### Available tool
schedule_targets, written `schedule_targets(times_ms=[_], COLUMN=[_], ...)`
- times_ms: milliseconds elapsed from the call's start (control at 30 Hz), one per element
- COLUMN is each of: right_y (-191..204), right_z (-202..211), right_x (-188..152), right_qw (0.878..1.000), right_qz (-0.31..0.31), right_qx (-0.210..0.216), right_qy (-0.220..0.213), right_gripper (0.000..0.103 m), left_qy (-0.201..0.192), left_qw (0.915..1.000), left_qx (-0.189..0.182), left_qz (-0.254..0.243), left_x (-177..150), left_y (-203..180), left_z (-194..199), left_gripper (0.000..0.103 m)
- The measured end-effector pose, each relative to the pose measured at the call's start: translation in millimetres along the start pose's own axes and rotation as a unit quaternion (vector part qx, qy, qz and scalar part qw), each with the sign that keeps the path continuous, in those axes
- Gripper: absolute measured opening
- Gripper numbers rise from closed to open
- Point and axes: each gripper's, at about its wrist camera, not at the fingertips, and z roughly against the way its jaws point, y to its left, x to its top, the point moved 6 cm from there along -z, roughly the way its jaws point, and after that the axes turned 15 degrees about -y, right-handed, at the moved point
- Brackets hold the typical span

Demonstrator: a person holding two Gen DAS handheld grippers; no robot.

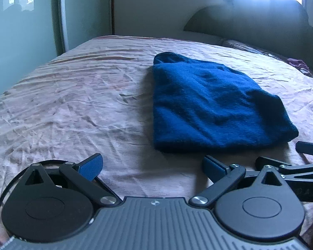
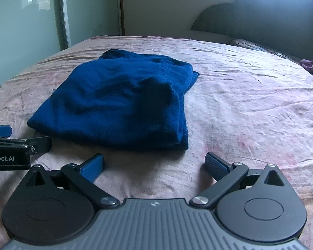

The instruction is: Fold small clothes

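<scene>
Left wrist: purple cloth indistinct, edge-cropped.

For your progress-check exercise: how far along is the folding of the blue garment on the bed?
Done: the blue knit garment lies folded into a compact stack on the pink bedsheet. In hand: nothing; left gripper and right gripper are open, short of it. Left: perhaps only tidying.

Sweater on bed, w/ headboard behind.
</scene>
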Motion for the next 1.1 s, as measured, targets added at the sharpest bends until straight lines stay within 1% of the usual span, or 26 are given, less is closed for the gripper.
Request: schedule_targets(times_ms=[500,767,1000,1100], right_y=[1,2,-4,-5], right_z=[2,5,15,17], right_x=[-1,-1,0,0], right_qw=[1.0,1.0,0.999,0.999], right_qz=[0.003,0.002,-0.017,-0.019], right_qx=[-0.002,-0.003,-0.009,-0.011], right_qy=[-0.002,-0.005,-0.026,-0.03], right_gripper=[0.103,0.103,0.103,0.103], left_qy=[0.0,-0.001,-0.008,-0.008], left_qw=[0.9998,0.9999,0.9998,0.9998], left_qx=[0.007,0.007,0.016,0.018], left_qz=[-0.017,-0.015,0.001,0.0], left_x=[-3,-3,-3,-3], left_y=[-2,0,8,8], left_z=[-1,0,7,7], left_gripper=[0.103,0.103,0.103,0.103])
